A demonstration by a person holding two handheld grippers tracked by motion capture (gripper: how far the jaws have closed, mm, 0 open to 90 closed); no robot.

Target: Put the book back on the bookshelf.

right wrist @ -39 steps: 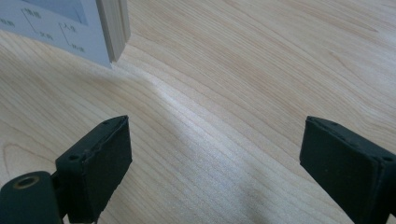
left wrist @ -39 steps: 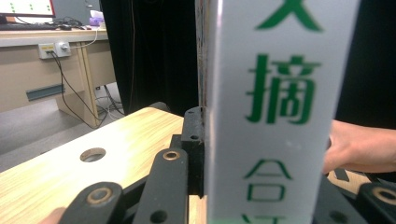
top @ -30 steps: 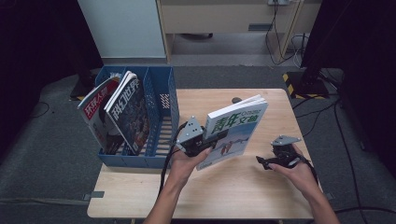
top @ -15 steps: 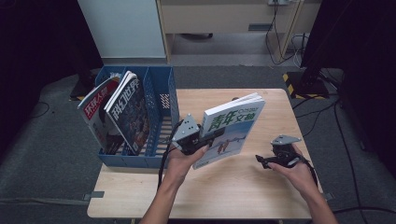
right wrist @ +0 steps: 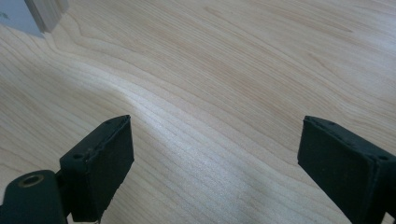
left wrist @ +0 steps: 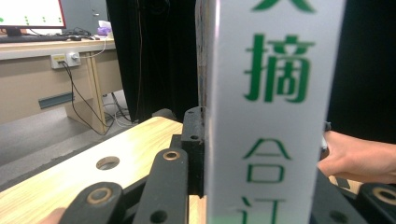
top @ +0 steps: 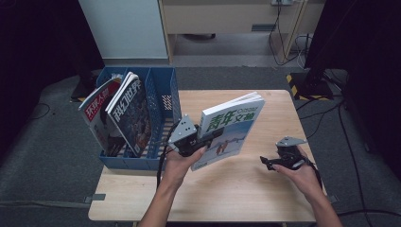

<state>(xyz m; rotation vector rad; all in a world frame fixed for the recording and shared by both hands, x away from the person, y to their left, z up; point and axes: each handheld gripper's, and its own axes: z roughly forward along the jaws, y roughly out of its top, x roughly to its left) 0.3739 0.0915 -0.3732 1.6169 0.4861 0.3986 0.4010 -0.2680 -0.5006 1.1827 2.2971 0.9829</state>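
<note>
- White-spined book [top: 229, 128] is clamped in your left gripper [top: 203, 138], lifted clear of the wooden table [top: 265, 198] and tilted, just right of the blue rack [top: 163, 101].
- Its cover carries large green characters 青年文摘 above a snowy picture; in the left gripper view the spine [left wrist: 271, 112] reads 摘 and 合订 in green, pressed between the black jaws.
- Your right gripper [right wrist: 215, 158] rests low over bare table at the right, jaws spread wide with nothing between them.
- Two magazines [top: 118, 113] lean in the rack's left compartment; one shows white characters 科幻世界, the other a red title band too small to read.
</note>
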